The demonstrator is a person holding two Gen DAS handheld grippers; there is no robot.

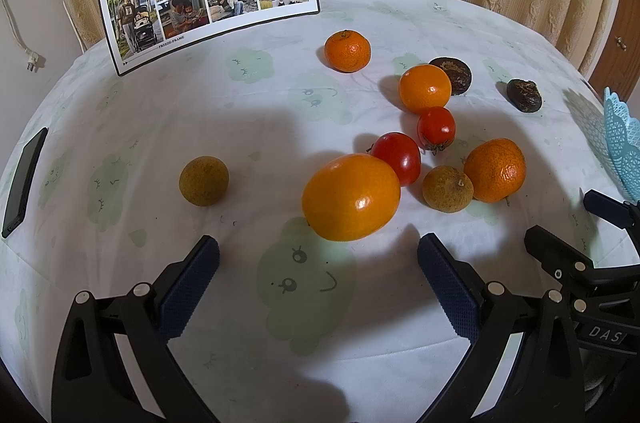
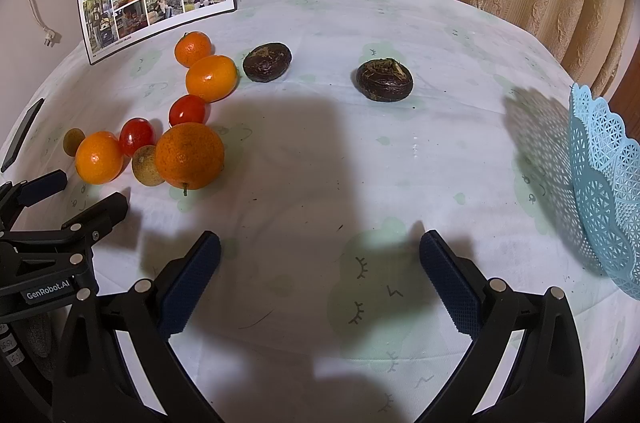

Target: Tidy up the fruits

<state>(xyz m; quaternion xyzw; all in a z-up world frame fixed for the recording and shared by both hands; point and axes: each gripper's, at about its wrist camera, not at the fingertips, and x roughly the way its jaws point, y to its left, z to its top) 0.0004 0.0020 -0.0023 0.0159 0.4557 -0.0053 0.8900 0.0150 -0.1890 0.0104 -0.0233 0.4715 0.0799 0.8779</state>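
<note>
Both grippers, left gripper [image 1: 318, 255] and right gripper [image 2: 320, 251], hung spread and empty, the left seemingly lining up on the nearest orange [image 1: 351, 197], which looked bound for the blue basket [image 2: 608, 191].

The left claw [image 1: 318, 265] hangs spread wide over the worktop [image 1: 248, 127], holding nothing, with a large orange [image 1: 351, 197] just ahead of its fingertips. Beyond it lie two tomatoes [image 1: 397, 157], three more oranges and two brown longans. The blue basket [image 1: 624, 143] shows at the right edge.

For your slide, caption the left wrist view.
Open left hand-held gripper faces an orange among scattered fruit on the tablecloth.
</note>
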